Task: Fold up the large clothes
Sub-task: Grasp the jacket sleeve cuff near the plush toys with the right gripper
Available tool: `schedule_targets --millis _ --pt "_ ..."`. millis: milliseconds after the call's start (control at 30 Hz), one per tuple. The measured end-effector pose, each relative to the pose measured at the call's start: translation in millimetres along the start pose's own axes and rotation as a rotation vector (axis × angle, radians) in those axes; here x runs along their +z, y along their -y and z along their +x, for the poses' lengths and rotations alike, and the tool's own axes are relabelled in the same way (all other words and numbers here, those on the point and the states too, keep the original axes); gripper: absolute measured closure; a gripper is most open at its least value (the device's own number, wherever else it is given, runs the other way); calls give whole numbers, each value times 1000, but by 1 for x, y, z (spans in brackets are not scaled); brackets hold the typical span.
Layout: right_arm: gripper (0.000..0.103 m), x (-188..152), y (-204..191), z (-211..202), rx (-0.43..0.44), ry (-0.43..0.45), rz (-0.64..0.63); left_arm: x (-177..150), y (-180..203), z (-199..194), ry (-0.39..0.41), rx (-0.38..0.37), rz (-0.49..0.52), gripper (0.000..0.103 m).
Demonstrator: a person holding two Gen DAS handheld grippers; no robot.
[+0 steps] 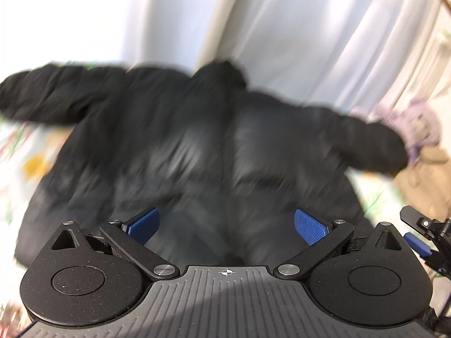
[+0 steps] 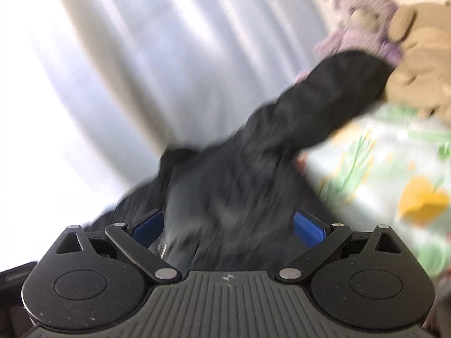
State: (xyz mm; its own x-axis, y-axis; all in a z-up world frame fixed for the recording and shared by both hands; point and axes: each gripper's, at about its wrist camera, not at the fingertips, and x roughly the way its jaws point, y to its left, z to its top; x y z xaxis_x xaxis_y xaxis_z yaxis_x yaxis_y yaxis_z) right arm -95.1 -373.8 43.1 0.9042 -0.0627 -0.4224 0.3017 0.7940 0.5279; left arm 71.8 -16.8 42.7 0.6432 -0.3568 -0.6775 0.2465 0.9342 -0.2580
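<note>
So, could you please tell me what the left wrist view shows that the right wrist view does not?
Only the left wrist view shows the black jacket whole, with both sleeves spread and its hood, plus the right gripper at the frame's edge. Only the right wrist view shows the tan stuffed toy clearly. Both show the jacket, the floral bedsheet, the pale curtain, the purple stuffed toy and open jaws.

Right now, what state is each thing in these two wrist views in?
Black jacket: spread flat on the bed, both sleeves out sideways, unfolded.
Left gripper: open, holding nothing, above the jacket's hem.
Right gripper: open, holding nothing.
Right sleeve: its cuff reaches the plush toys.
Floral bedsheet: lying under the jacket.
</note>
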Motion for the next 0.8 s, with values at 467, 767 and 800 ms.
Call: schedule_targets --millis 467,767,800 --pt "16 136 203 161 -154 193 409 106 150 228 -69 -86 138 0" --pt "18 157 276 231 -194 161 593 114 188 329 -74 -12 148 0" --pt "22 157 279 235 -185 158 600 112 190 338 -88 10 158 0"
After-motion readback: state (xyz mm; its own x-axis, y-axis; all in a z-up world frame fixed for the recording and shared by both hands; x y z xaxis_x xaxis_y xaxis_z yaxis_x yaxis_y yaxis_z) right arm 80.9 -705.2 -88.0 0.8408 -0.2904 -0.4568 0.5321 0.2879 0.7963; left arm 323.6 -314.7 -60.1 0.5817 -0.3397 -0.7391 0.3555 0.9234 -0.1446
